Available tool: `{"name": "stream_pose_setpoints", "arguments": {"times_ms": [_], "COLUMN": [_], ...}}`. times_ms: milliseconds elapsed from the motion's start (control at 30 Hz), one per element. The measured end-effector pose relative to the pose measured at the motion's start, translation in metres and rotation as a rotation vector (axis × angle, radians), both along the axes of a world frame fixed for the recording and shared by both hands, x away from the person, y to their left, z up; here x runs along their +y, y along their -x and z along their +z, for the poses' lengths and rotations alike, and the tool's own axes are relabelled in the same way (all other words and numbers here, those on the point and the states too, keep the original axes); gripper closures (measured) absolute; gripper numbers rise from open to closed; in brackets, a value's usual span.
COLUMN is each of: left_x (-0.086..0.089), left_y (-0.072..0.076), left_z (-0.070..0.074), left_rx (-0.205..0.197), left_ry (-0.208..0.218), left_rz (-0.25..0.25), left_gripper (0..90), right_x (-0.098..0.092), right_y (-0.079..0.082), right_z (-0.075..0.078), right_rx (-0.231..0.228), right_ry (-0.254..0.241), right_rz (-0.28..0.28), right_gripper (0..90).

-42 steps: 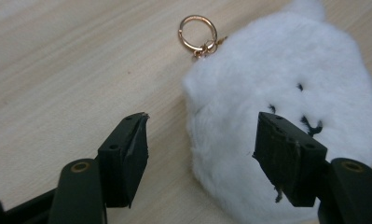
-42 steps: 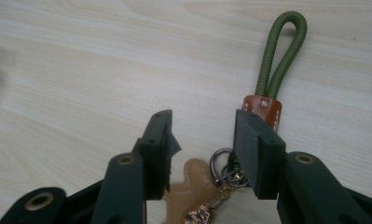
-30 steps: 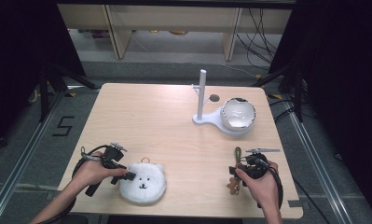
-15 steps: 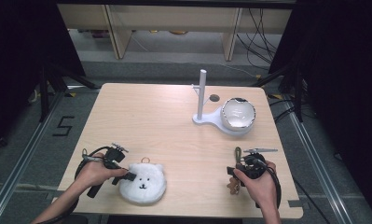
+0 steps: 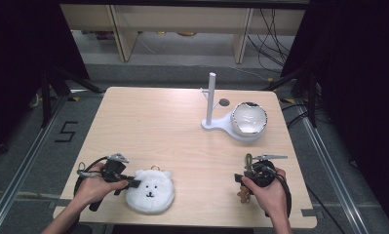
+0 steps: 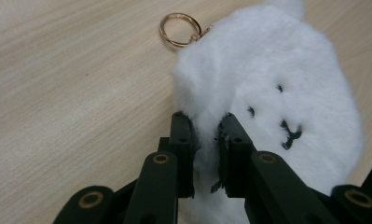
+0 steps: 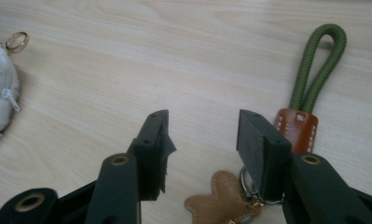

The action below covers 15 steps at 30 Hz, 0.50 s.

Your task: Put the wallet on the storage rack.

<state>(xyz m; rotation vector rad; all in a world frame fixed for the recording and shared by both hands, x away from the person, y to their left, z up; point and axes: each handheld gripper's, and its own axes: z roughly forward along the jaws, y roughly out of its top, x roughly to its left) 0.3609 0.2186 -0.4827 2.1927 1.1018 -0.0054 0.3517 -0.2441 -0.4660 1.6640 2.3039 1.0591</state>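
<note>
White plush (image 6: 277, 93) at the near left edge of the table (image 5: 148, 126) was now pinched in the left gripper (image 6: 207, 140), which had slid closer, so looks like a lift's coming, while the right gripper (image 7: 202, 140) stayed apart over the keychain (image 7: 309, 88)

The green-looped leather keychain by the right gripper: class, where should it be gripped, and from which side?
Probably grip the keychain at its brown leather collar, where the green cord loop is bound: stiff and narrow, it suits two jaws. It lies flat, so come from above. The open right gripper sits beside it, jaws around nothing.
</note>
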Motion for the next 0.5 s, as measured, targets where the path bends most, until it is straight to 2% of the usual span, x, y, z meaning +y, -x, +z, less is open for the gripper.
{"name": "stream_pose_setpoints", "arguments": {"times_ms": [33,67,100,133,200,267,300,333,367,400,433,467,500], "left_x": [0.001,0.001,0.000,-0.001,-0.002,-0.006,-0.008,-0.009,-0.011,-0.014,-0.018,-0.018,-0.022], "left_y": [0.002,0.003,0.006,0.007,0.010,0.013,0.014,0.014,0.014,0.015,0.014,0.014,0.014], "left_z": [0.003,0.004,0.006,0.009,0.014,0.018,0.021,0.023,0.026,0.027,0.031,0.031,0.034], "left_rx": [-0.016,-0.034,-0.056,-0.079,-0.115,-0.161,-0.192,-0.214,-0.235,-0.253,-0.288,-0.288,-0.310], "left_ry": [-0.002,0.010,0.017,0.016,0.027,0.062,0.061,0.067,0.079,0.101,0.122,0.122,0.124], "left_rz": [-0.014,-0.012,-0.005,-0.020,-0.015,0.004,-0.004,-0.010,-0.009,0.002,0.001,0.001,-0.006], "left_gripper": [78.0,78.1,78.2,78.3,78.5,78.6,78.6,78.6,78.6,78.6,78.6,78.6,78.6], "right_x": [0.002,0.002,0.003,0.004,0.006,0.008,0.009,0.011,0.012,0.013,0.018,0.018,0.018], "right_y": [0.001,0.000,0.000,0.000,0.000,0.000,0.000,0.000,0.000,0.001,0.002,0.002,0.001], "right_z": [0.002,0.000,0.001,0.002,0.002,0.002,0.002,0.003,0.004,0.005,0.007,0.007,0.009], "right_rx": [0.034,0.000,0.011,0.017,0.005,-0.017,-0.022,-0.013,-0.024,-0.017,-0.044,-0.044,-0.045], "right_ry": [-0.010,0.003,-0.007,-0.013,-0.010,-0.023,-0.021,-0.031,-0.038,-0.045,-0.039,-0.039,-0.020], "right_rz": [-0.021,-0.004,-0.002,-0.008,-0.007,0.011,0.012,0.007,0.020,0.016,-0.007,-0.007,0.002], "right_gripper": [54.6,54.5,54.5,54.5,54.4,54.0,53.9,53.9,53.9,53.9,53.9,53.9,53.8]}}
